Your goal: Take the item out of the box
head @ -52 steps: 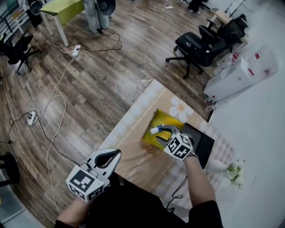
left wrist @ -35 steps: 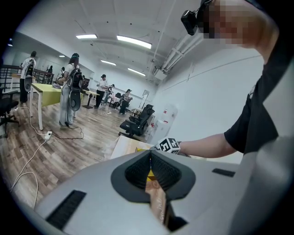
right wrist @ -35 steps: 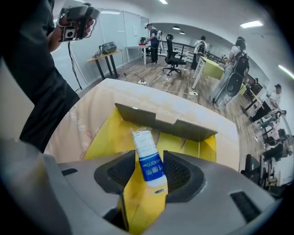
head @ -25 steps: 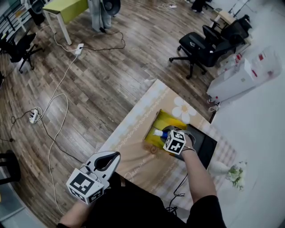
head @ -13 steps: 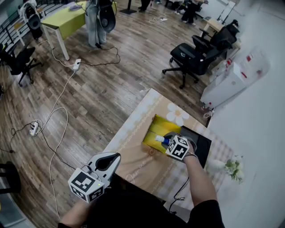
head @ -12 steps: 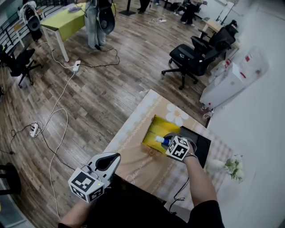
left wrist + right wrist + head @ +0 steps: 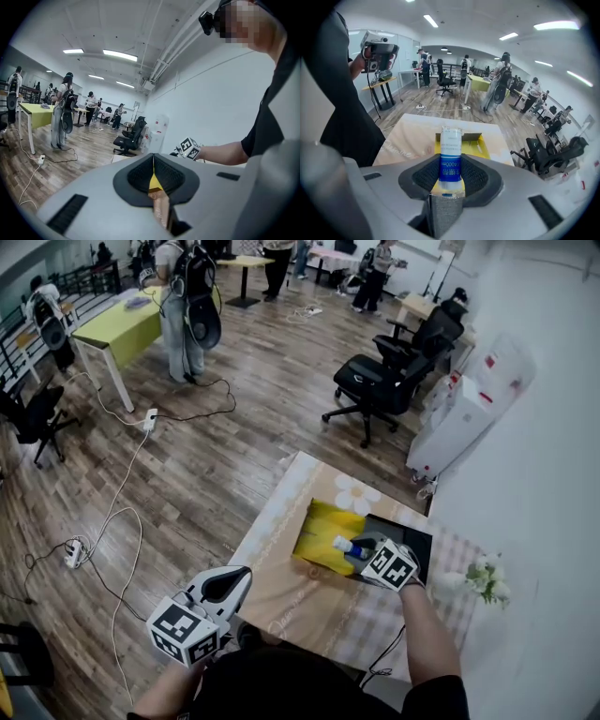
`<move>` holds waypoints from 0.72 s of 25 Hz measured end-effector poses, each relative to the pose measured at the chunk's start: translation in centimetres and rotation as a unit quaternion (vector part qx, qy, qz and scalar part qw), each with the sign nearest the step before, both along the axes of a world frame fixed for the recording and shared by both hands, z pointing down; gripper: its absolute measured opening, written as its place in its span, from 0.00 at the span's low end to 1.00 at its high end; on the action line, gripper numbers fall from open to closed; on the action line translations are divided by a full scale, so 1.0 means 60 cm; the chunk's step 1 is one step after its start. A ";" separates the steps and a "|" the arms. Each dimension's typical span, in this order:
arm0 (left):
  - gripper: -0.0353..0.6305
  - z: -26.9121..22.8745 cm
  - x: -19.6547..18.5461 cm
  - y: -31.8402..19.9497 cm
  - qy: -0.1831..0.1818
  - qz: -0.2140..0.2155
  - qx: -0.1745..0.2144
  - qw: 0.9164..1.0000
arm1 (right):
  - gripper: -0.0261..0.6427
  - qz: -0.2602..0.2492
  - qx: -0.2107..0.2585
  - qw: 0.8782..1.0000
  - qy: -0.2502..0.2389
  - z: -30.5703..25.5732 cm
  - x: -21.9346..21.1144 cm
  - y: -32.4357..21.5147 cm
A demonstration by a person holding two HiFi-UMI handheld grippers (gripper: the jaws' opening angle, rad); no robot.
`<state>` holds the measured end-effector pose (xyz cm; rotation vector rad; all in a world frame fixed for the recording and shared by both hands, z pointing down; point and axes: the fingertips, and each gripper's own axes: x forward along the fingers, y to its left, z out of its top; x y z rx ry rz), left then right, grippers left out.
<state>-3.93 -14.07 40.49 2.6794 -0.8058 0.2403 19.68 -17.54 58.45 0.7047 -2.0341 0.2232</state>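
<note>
1. My right hand-held gripper (image 7: 451, 178) is clamped on the white-and-blue bottle (image 7: 451, 154), its jaws having just closed a touch tighter on it.
2. A second ago that hand was down in the yellow box (image 7: 323, 526). Now the bottle has come up and hangs over the box's open top.
3. My left hand-held gripper (image 7: 153, 174) has its jaws pressed together, off the near edge of the bench (image 7: 272, 573).
4. A black tray (image 7: 419, 538) lies just beside the box, with flowers (image 7: 483, 579) past it. An office chair (image 7: 375, 381) stands well apart on the floor.

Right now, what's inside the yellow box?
Only bare yellow lining shows inside the yellow box. The right gripper, shut on the bottle, blocks the box's right-hand part in the head view, so that part can't be checked.
</note>
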 end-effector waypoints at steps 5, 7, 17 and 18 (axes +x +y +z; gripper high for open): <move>0.08 -0.010 0.025 -0.002 0.002 0.018 0.011 1.000 | 0.25 0.040 0.051 0.993 -0.099 -0.087 -0.008 0.015; 0.08 -0.014 0.037 -0.001 0.002 0.028 0.014 0.999 | 0.25 0.049 0.072 0.987 -0.136 -0.122 -0.018 0.026; 0.08 -0.036 0.089 0.007 0.004 0.067 0.038 0.997 | 0.25 0.098 0.144 0.932 -0.318 -0.266 -0.068 0.073; 0.08 -0.039 0.092 0.008 0.004 0.071 0.040 0.997 | 0.25 0.094 0.149 0.926 -0.335 -0.280 -0.076 0.079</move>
